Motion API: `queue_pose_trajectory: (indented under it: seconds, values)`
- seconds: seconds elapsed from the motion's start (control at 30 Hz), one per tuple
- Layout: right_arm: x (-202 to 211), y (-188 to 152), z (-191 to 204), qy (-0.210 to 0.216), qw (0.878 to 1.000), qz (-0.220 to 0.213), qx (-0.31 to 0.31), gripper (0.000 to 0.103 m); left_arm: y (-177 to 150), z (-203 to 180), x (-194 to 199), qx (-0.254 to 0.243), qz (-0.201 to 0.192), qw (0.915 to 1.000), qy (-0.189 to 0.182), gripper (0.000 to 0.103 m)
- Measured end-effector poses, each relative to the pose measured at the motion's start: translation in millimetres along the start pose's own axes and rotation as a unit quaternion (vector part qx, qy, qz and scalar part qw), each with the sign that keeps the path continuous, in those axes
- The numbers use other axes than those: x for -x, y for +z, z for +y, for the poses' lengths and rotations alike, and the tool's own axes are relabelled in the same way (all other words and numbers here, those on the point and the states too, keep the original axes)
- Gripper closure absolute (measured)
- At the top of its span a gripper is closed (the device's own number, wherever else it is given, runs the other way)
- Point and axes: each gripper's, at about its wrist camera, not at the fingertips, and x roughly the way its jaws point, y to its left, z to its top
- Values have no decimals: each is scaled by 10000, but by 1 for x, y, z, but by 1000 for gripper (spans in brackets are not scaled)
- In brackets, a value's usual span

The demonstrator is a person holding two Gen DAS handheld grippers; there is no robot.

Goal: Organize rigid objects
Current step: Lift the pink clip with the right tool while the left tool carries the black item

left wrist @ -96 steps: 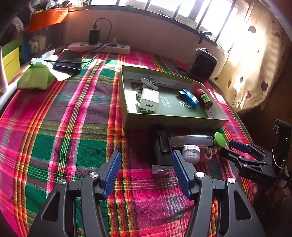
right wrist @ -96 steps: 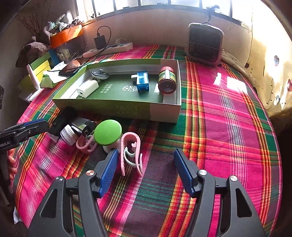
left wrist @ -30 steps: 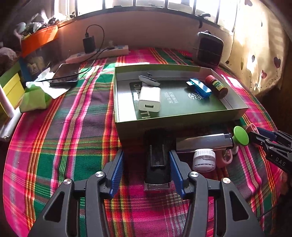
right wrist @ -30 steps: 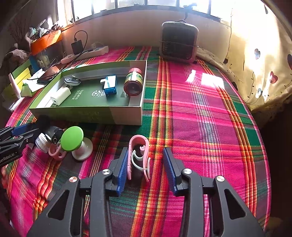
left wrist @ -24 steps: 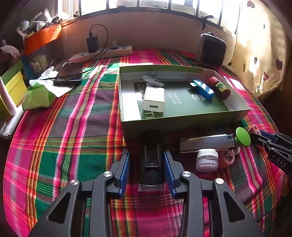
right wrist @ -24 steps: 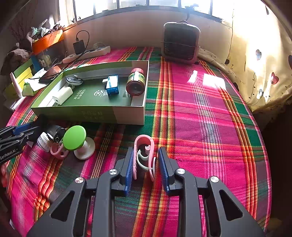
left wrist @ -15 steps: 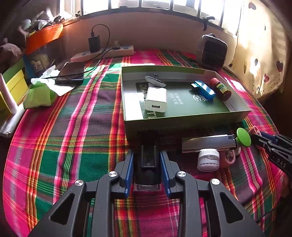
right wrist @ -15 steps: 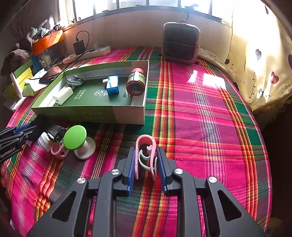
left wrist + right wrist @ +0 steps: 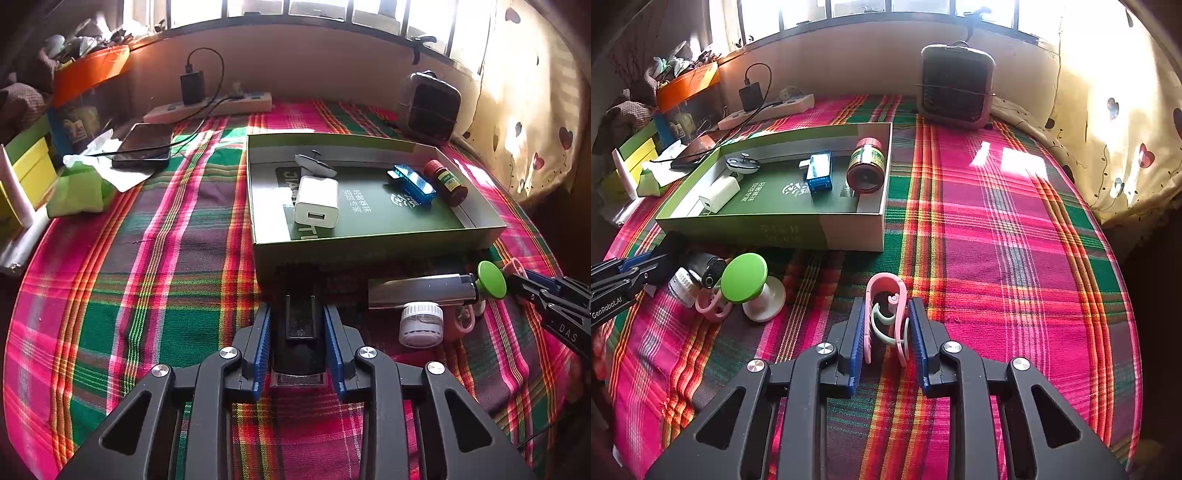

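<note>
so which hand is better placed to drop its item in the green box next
Left. The left gripper grips the black stapler right at the green box front wall; the right gripper, on the pink clip, sits further back.

Quick count: one green box [image 9: 849, 230] with four things in it: one white charger [image 9: 317, 205], one blue USB gadget [image 9: 819, 172], one brown bottle [image 9: 867, 167], one small grey gadget [image 9: 742, 163]. Outside it: two pink clips [image 9: 886, 317] [image 9: 711, 305], one green-topped knob [image 9: 744, 277], one white-capped jar [image 9: 421, 324], one black stapler [image 9: 300, 328], one silver bar [image 9: 421, 291].
</note>
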Motion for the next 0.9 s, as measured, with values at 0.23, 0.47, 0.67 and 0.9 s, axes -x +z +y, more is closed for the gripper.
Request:
queue_pose_trajectory:
  seconds: [0.23, 0.47, 0.67, 0.9]
  values:
    - [2, -1, 1, 2, 10000, 3, -5, 79, 0, 1, 1, 25, 7, 10000, -23, 77]
    - [6, -1, 2, 53, 10000, -24, -52, 79, -1, 3, 9, 80, -40, 9999, -102, 77]
    - [9, 0, 2, 74, 9999, -60, -57, 79, 1, 3, 14, 77, -93, 9999, -104, 77]
    - [11, 0, 2, 82, 9999, -76, -46, 79, 0, 1, 18, 42, -123, 9999, -97, 77]
